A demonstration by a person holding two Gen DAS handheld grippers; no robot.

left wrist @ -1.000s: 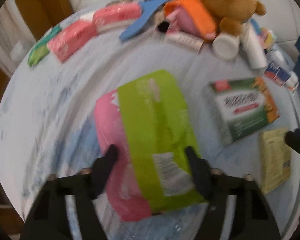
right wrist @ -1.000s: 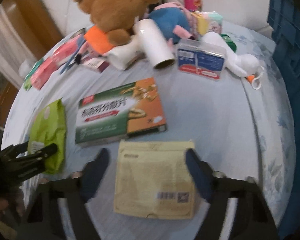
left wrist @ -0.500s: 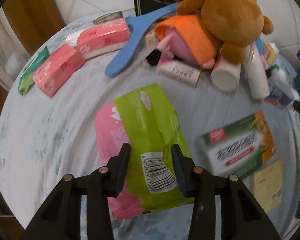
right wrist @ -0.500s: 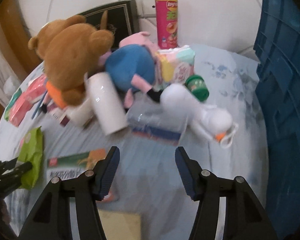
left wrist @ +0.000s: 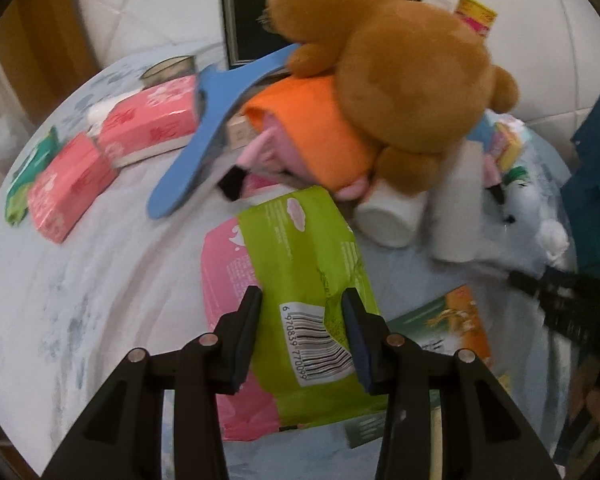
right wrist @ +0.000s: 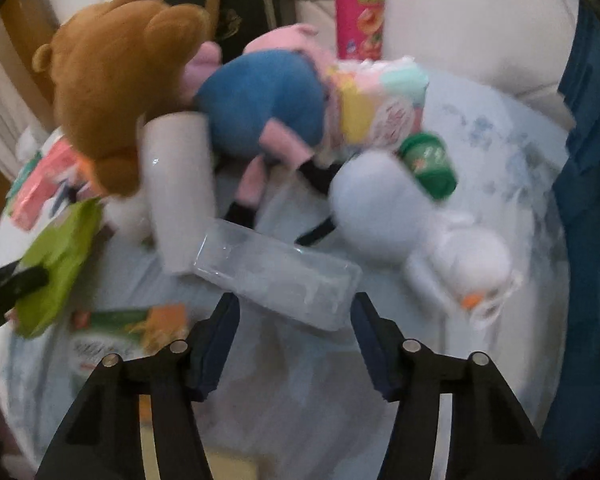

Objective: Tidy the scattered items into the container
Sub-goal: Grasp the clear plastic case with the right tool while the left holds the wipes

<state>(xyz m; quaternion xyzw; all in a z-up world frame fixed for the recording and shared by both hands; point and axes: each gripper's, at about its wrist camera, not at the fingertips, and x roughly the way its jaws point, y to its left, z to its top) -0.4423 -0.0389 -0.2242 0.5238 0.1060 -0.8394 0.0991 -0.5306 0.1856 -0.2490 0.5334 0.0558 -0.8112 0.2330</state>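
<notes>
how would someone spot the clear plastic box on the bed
Find the brown teddy bear at the back of the pile, then the white roll lying against it. The clear box lies flat at the roll's near end, just ahead of the right gripper. It is the only see-through thing there.

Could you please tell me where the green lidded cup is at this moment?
In the right wrist view, the green lidded cup lies tipped toward the right of the pile, against the white plush toy and just below the pastel packet.
</notes>
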